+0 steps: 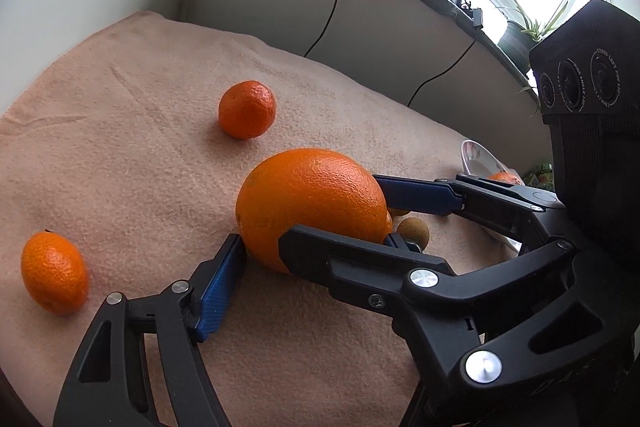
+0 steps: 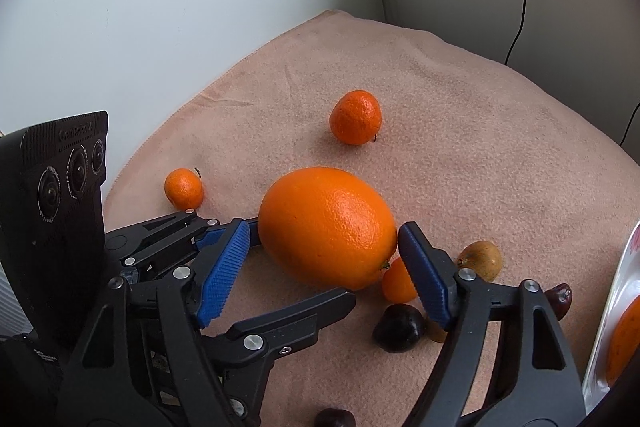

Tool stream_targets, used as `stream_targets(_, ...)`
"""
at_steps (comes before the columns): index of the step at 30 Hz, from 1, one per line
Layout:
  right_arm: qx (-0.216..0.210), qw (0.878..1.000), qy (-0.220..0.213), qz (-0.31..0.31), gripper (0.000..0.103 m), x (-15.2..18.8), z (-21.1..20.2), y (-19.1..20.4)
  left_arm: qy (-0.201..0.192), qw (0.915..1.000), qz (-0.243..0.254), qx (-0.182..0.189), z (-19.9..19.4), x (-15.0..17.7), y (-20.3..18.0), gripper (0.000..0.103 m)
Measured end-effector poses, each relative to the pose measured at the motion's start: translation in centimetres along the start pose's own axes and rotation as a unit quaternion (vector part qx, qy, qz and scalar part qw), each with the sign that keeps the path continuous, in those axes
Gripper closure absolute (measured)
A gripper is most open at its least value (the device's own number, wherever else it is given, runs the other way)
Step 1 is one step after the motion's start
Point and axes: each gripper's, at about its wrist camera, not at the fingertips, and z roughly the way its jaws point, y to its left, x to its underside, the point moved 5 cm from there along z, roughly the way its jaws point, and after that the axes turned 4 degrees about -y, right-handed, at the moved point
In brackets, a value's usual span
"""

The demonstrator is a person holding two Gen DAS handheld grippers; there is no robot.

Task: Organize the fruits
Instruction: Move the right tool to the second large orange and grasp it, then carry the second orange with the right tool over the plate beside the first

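A large orange (image 1: 304,195) (image 2: 328,223) lies on the pink towel (image 1: 140,147), and both grippers straddle it. My left gripper (image 1: 316,241) touches it with its left pad (image 1: 224,279). Its other finger is mostly hidden behind the right gripper. In the right wrist view the left gripper (image 2: 304,259) has one tip on the orange's left side and one at its front edge. My right gripper (image 2: 324,231) has its right pad (image 2: 424,275) on the orange. Its left pad (image 2: 224,275) stands a sliver short. Two mandarins (image 2: 355,117) (image 2: 184,189) lie farther back.
Several small fruits sit by the orange's right: a kumquat (image 2: 398,281), a yellow-brown fruit (image 2: 482,259) and dark ones (image 2: 398,327). A white plate (image 2: 622,267) holding an orange fruit stands at the right edge. Walls and hanging cables (image 2: 520,7) close the back.
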Motion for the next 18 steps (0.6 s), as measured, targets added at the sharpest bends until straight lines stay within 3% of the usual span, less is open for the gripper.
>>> stream_targets(2,0.002,1.000,-0.001,0.001,0.029,0.0,0.0,-0.1,-0.001,1.0000,0.000,-0.002,0.1,0.0,0.0,0.034)
stream_targets(18,0.007,1.000,-0.018,0.010,0.030,-0.1,-1.0,-0.1,-0.012,0.9999,0.002,-0.004,-0.4,-0.3,-0.1,0.034)
